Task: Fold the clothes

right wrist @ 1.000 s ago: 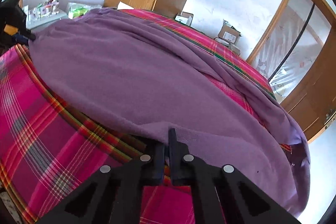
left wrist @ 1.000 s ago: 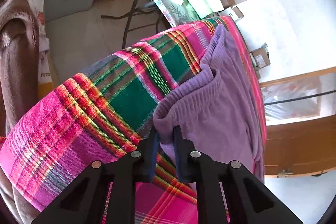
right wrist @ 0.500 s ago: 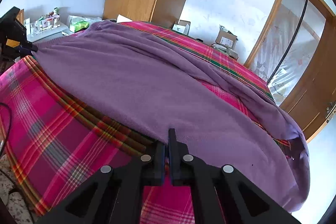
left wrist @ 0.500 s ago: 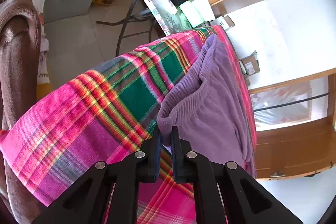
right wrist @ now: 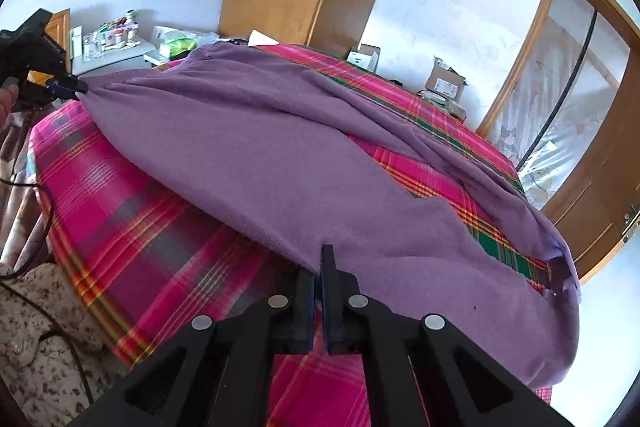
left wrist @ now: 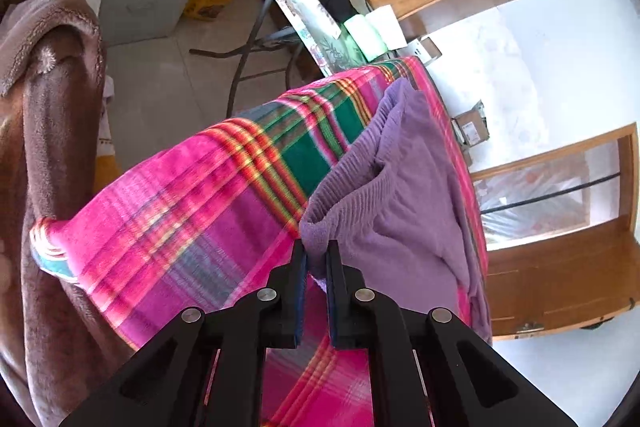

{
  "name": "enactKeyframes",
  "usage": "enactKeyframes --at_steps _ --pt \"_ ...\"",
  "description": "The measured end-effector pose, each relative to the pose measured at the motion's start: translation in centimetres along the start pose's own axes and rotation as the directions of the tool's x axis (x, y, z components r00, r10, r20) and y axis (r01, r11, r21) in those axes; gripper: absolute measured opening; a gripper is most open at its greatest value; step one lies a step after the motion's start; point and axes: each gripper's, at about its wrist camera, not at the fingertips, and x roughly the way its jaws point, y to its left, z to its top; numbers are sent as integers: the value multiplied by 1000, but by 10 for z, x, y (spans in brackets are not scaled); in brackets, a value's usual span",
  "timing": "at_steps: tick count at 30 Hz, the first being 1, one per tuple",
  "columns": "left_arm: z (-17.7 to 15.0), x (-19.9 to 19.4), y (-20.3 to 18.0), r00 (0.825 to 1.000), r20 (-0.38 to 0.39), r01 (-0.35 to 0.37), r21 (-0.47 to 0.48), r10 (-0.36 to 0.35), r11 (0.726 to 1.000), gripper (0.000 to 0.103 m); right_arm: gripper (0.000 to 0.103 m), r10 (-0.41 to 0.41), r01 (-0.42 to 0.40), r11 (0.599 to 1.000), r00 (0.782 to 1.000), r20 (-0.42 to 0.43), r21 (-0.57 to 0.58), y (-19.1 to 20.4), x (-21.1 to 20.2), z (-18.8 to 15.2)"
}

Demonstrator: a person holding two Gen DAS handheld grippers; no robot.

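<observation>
Both tongs are clamped on purple trousers spread across the plaid bed: left tongs at the near waistband corner, right tongs on the near edge. No writing is readable.

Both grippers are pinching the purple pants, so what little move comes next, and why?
Probably lift both grippers and carry that near edge across to the far side. The left gripper pinches the waistband, the right gripper the near edge, and the pants lie spread on the blanket.
</observation>
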Motion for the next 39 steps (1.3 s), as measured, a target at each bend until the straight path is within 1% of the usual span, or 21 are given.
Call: enactKeyframes --at_steps 5,8,14,17,20,21,24,25,27,28,29,31,32,33,34,35,37,39 --pt "-8 -10 9 1000 3 -8 9 8 1000 9 2 20 -20 1000 1000 -3 -13 6 -11 -8" --pt "-9 -9 12 1000 -6 -23 11 23 1000 9 2 34 -35 999 999 -11 -9 7 -11 -14" --pt "-12 -6 18 998 -26 -54 11 54 998 9 3 59 -60 998 996 -69 -17 9 3 -20" --pt "-13 -4 21 997 -36 -70 11 70 998 11 3 79 -81 997 992 -101 -16 8 9 -20" --pt "-13 -10 17 994 -25 -101 40 102 994 17 6 139 -140 990 983 -118 -1 0 7 -14" --pt "-12 -14 15 994 -20 -108 55 109 993 18 9 169 -169 986 978 -121 7 -3 5 -11" --pt "-6 -27 10 992 -3 -122 101 123 987 18 12 265 -263 964 958 -112 35 -19 -4 2" --pt "-4 -31 8 992 2 -128 116 128 985 21 13 294 -292 956 949 -115 42 -25 -6 9" --pt "2 -41 -2 990 27 -144 166 142 976 21 14 351 -347 936 927 -132 52 -37 -10 26" --pt "5 -45 -11 989 26 -148 199 146 969 21 16 378 -374 926 915 -140 58 -43 -12 34" --pt "9 -49 -20 989 23 -150 235 149 960 21 20 406 -401 914 902 -148 64 -49 -14 43" --pt "16 -56 -39 988 15 -154 304 157 940 22 22 459 -453 888 873 -163 76 -61 -17 60" --pt "20 -60 -49 987 12 -155 338 161 928 22 22 463 -461 886 869 -174 57 -65 -21 68" --pt "24 -62 -57 986 3 -158 362 168 919 23 22 451 -456 890 873 -187 19 -66 -27 77" --pt "27 -64 -64 984 4 -167 388 180 906 29 22 440 -450 893 877 -193 -11 -68 -32 83" --pt "31 -65 -73 981 15 -181 418 192 890 32 22 425 -438 898 887 -180 -35 -70 -36 91" --pt "44 -55 -84 982 -6 -166 431 187 887 35 25 396 -407 911 908 -133 -63 -77 -40 112" --pt "57 -45 -95 983 -32 -147 438 178 887 35 31 381 -385 922 921 -84 -35 -84 -31 131"
